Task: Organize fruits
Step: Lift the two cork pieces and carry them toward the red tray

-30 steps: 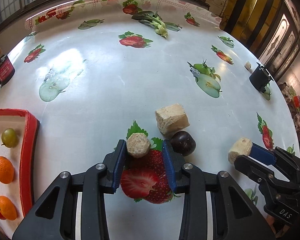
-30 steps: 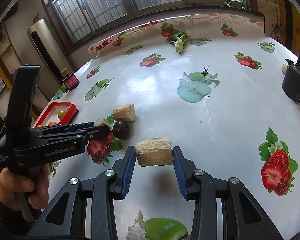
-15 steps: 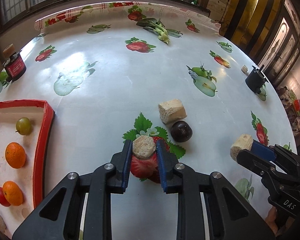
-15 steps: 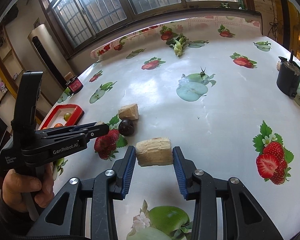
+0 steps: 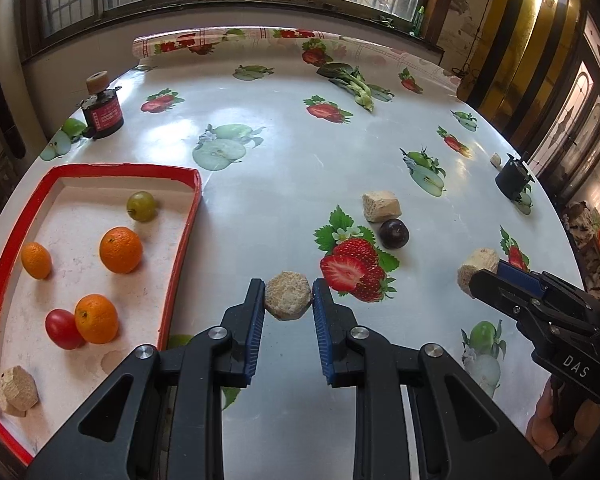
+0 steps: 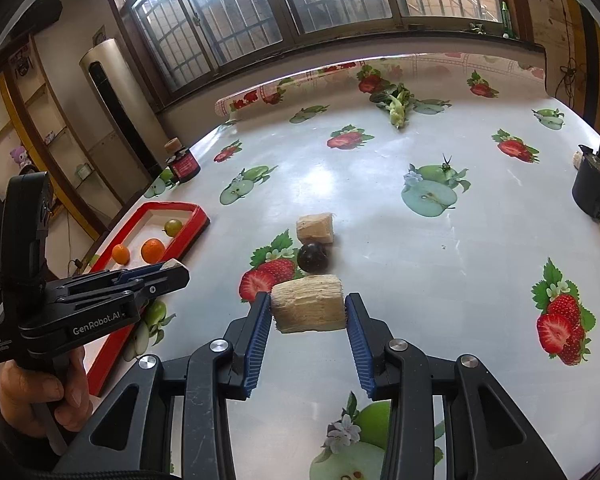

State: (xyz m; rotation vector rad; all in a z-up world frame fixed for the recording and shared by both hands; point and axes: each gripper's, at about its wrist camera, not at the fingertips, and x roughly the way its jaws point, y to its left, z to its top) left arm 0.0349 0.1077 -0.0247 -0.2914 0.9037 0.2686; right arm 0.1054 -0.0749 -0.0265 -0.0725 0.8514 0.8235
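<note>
Red tray [image 5: 180, 236] holds oranges [image 5: 121, 249] (plus a grape [image 5: 141, 206]); each hand-held gripper clamps a beige chunk

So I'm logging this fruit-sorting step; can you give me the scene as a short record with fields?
left gripper: shut on a round tan chunk, beside the tray
right gripper: shut on a tan block
red tray: three oranges, green fruit, red fruit, tan pieces
loose on table: dark plum, tan piece touching it
</note>
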